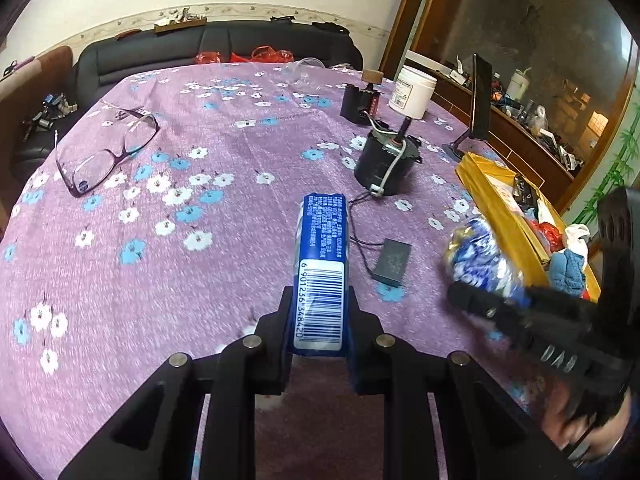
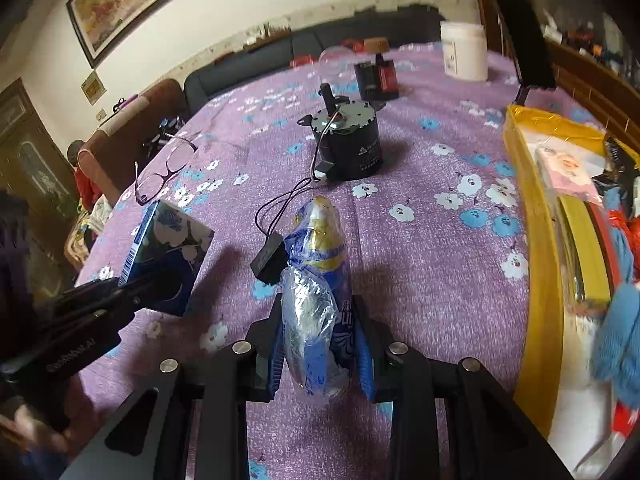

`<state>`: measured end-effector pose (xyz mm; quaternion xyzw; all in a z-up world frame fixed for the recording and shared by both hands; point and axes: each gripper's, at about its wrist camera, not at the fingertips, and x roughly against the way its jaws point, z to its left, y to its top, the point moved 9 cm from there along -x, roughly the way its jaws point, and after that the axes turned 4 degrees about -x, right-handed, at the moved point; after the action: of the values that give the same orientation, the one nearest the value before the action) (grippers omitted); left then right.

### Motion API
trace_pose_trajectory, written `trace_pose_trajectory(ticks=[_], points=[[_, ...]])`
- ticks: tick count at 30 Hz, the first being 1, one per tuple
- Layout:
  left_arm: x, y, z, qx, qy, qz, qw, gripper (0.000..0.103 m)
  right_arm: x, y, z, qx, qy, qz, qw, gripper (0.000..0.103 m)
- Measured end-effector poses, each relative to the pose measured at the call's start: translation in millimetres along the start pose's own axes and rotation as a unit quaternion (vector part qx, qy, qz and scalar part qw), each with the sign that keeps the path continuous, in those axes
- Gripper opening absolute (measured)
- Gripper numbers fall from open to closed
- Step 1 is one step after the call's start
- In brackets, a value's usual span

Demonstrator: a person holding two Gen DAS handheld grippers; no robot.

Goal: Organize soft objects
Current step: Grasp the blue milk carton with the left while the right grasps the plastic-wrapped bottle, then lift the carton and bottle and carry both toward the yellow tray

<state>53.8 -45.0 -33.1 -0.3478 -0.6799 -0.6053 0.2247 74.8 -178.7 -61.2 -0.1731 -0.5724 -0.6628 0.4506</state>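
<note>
The left gripper (image 1: 320,332) is clamped tight on a blue tissue pack (image 1: 322,264), barcode side up; the pack's lower end is hidden between the fingers, and its flowered face shows only in the right wrist view. The right gripper (image 2: 320,352) has its jaws drawn in on a crumpled blue-and-gold plastic packet (image 2: 316,292), whose lower end sits between the pads. In the left wrist view the same packet is blurred and its print cannot be read. The person's hand (image 1: 592,420) behind the right gripper is blurred and cut off by the frame edge.

Just beyond the packet lies a small black box (image 2: 270,260) on thin black leads, touching or nearly touching the packet — which of the two is unclear. Farther on stands a dark round motor (image 2: 348,148) with a shaft on top. To the right a yellow box (image 2: 540,260) holds a jumble: blue knitted cloth (image 2: 620,340), something red, a pale pink pack; much of it runs out of frame. To the left lie purple-framed glasses (image 1: 108,148).

Behind the motor stand a black-and-red block (image 2: 378,78) and a white jar (image 2: 464,50), with a dark panel on a stand beside them.

All rests on a purple tablecloth (image 1: 224,216) with white and blue flowers. Beyond it — a dark sofa (image 1: 216,46), a framed picture on a pale wall, wooden cabinets.
</note>
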Motion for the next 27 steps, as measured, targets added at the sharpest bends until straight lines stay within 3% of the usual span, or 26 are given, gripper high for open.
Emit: trace_pose_trajectory(ticks=[5,8,15,27], points=[[3,-5,-29,-0.020,0.031,-0.024,0.9990,0.020,5,5,-3,-0.011,0.009,-0.034,0.999,0.033],[12,0,-32,-0.040,0.089,-0.060,0.9935,0.020,13,6,-5,-0.021,0.023,-0.050,0.998,0.033],[11,3,-20,-0.015,0.099,-0.057,0.9933,0.021,19,7,6,0.003,0.035,-0.066,0.997,0.033],[13,3,-20,-0.019,0.114,-0.062,0.9914,0.021,21,6,6,0.003,0.046,-0.071,0.996,0.033]])
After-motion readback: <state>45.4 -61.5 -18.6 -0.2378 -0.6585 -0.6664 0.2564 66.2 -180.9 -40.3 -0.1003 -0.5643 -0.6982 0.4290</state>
